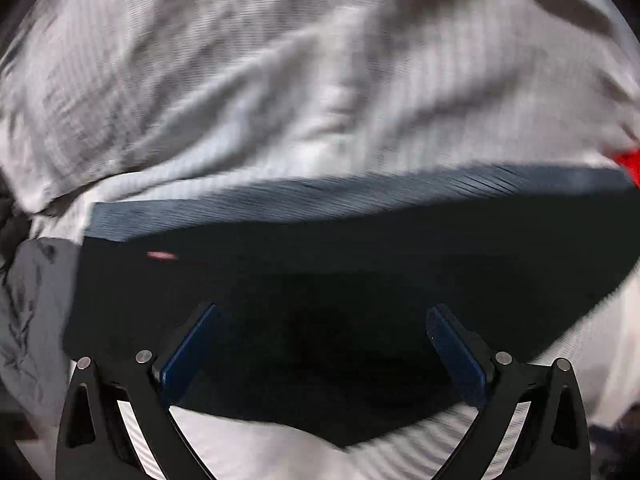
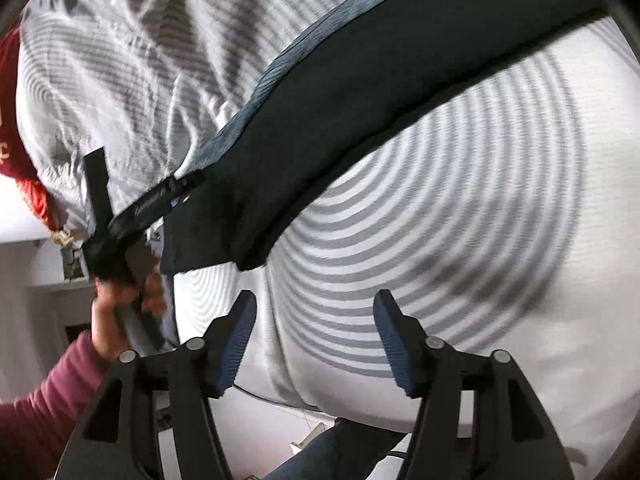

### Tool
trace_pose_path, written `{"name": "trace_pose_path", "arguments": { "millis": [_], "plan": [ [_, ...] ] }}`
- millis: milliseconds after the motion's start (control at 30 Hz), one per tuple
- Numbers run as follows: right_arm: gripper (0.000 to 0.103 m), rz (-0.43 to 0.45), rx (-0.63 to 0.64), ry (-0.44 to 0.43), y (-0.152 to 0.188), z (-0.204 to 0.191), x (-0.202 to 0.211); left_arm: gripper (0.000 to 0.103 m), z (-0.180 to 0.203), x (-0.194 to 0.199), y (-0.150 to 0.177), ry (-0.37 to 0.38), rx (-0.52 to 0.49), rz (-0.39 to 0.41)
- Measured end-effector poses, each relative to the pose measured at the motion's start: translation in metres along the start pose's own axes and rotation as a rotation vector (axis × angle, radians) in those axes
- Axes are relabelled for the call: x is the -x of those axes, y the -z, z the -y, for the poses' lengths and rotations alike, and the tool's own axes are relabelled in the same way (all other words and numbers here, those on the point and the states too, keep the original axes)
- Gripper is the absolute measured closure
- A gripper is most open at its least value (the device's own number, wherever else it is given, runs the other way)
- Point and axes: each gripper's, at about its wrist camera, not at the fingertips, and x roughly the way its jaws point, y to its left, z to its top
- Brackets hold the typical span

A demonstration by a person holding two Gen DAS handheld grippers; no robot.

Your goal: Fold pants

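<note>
- In the left wrist view the left gripper point(image 1: 320, 316) is seen nearest, its two blue-padded fingers point(image 1: 186, 354) spread wide with nothing pinched between them
- Just beyond and between those fingers the dark pants point(image 1: 320, 272) are laid flat on the striped bedsheet point(image 1: 280, 80), filling the near middle of that view
- Along the far edge of the pants a lighter blue-grey ribbed band point(image 1: 320, 196) is shown, running left to right
- A grey crumpled cloth point(image 1: 32, 312) is seen at the left of the pants, touching their left edge
- Farther off, wrinkled sheet is spread to the far edge, and a small red item point(image 1: 628, 162) is glimpsed at the far right
- In the right wrist view the right gripper point(image 2: 316, 320) is seen nearest, its fingers likewise spread apart and holding nothing, held over bare striped bedsheet point(image 2: 460, 200)
- At the near left a hand point(image 2: 120, 308) in a maroon sleeve point(image 2: 44, 408) is seen gripping the handle of the other tool point(image 2: 104, 216), which reaches toward the pants' left end
- Beyond the fingertips the pants point(image 2: 380, 100) are stretched as a long dark strip from centre left to far right, the ribbed band point(image 2: 288, 68) on their far side
- Whether the other tool's tips touch the fabric cannot be told from that view
- A red cloth point(image 2: 16, 140) is seen at the far left edge, beside the wrinkled sheet
</note>
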Motion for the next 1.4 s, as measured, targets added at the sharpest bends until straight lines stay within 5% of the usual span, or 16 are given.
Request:
{"name": "trace_pose_path", "arguments": {
  "millis": [367,633,767,967,1033,1133,1233,1267,1333,1400],
  "plan": [
    [0.037,0.174,-0.224,0.027,-0.04,0.107,0.072,0.0,0.13,0.005,-0.002,0.082,-0.082,-0.023],
    [0.038,0.387,-0.346,0.067,-0.103,0.174,0.126,0.0,0.14,-0.03,-0.021,0.021,-0.027,-0.052],
    [0.062,0.456,-0.321,0.131,-0.143,0.177,0.141,0.0,0.149,-0.038,-0.024,-0.01,-0.021,-0.063],
    [0.068,0.44,-0.106,0.196,-0.188,0.146,0.129,0.0,0.164,-0.044,-0.024,-0.033,-0.004,-0.078],
    [0.071,0.401,-0.124,0.231,-0.192,0.157,0.119,0.0,0.167,-0.047,-0.024,-0.04,-0.003,-0.087],
    [0.09,0.408,-0.226,0.176,-0.176,0.185,0.127,0.0,0.17,-0.045,-0.023,-0.041,0.001,-0.091],
    [0.077,0.422,-0.262,0.112,-0.156,0.195,0.144,0.0,0.172,-0.04,-0.026,-0.044,-0.005,-0.079],
    [0.055,0.413,-0.265,0.094,-0.15,0.199,0.147,0.0,0.173,-0.038,-0.028,-0.044,-0.004,-0.075],
    [0.038,0.422,-0.282,0.054,-0.141,0.207,0.152,0.0,0.176,-0.036,-0.031,-0.039,0.006,-0.07],
    [0.038,0.431,-0.298,0.013,-0.138,0.214,0.154,0.0,0.182,-0.034,-0.035,-0.032,0.014,-0.066]
  ]
}}
